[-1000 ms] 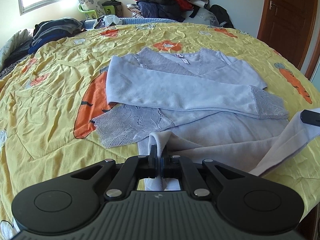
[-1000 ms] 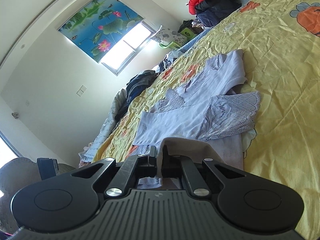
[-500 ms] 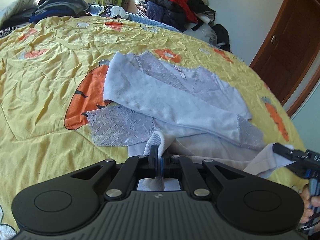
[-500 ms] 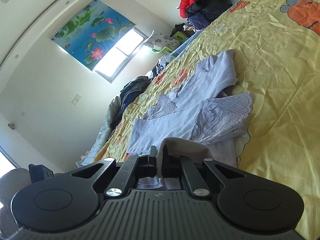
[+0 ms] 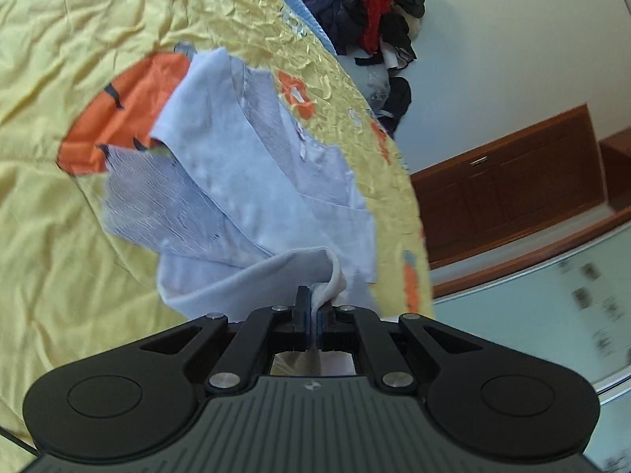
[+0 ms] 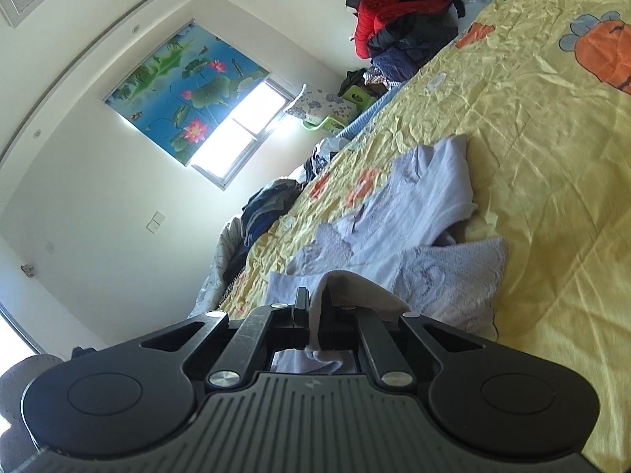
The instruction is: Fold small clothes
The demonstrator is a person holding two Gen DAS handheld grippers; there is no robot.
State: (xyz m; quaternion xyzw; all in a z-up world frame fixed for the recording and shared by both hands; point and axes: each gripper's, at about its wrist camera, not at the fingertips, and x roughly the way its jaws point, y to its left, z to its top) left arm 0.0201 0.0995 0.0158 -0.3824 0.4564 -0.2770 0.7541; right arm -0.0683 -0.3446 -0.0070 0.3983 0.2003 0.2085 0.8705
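Pinching the hem of a pale lilac top (image 5: 252, 181), the left hand-held gripper (image 5: 313, 307) is clamped tight on the cloth, which curls up between its fingers. The top lies spread on the yellow bedspread (image 5: 59, 236), sleeves with lace cuffs folded across it. Over on the right, the right hand-held gripper (image 6: 313, 307) is likewise clamped on another bit of the hem, lifted off the bed.

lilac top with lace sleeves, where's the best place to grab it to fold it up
By the plain bottom hem, from the near bed edge: both sleeves of the lilac top already lie across its chest, leaving the hem free. The left claw and right claw each pinch a corner there.
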